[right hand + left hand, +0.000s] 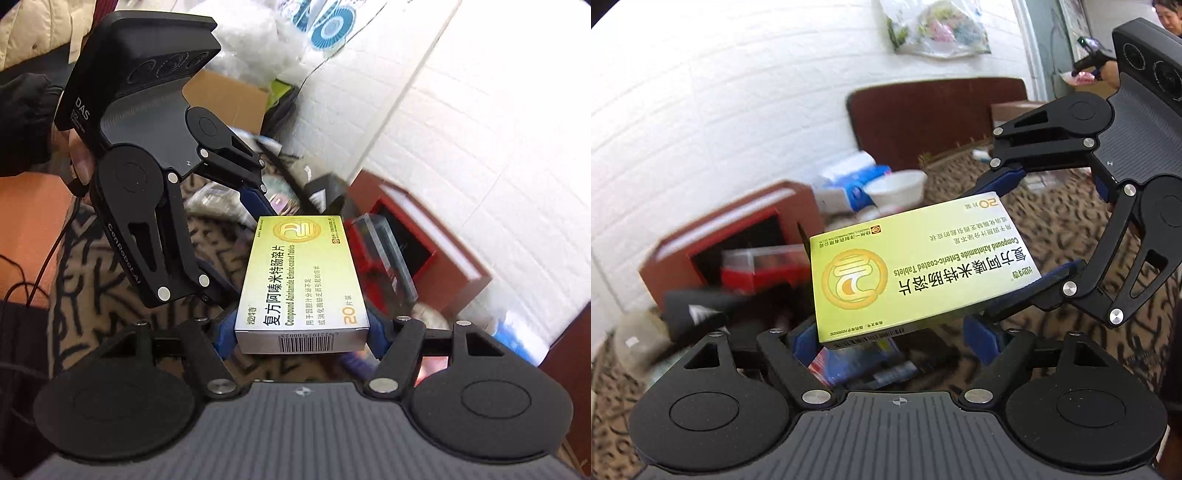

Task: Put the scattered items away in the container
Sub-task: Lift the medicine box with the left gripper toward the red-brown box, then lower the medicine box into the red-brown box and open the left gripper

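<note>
A yellow-green tablet box (916, 266) hangs in the air above the patterned cloth, and both grippers hold it. In the left wrist view my left gripper (890, 338) has its blue pads against the box's near edge. My right gripper (1023, 232) comes in from the right and clamps the box's right end. Seen from the right wrist, my right gripper (301, 332) is shut across the width of the tablet box (303, 277), while my left gripper (245, 251) grips it from the left. The open red-brown container (738, 236) (424, 236) stands by the white wall with a clear-and-red case inside.
A white bowl (897, 188) and a blue-white tissue pack (857, 181) sit beyond the container. Loose packets (860, 365) lie on the leopard-print cloth (1052, 229) under the box. A black item (690, 314) lies at the left, a cardboard box (229, 99) behind. A person (1167, 18) is at the far right.
</note>
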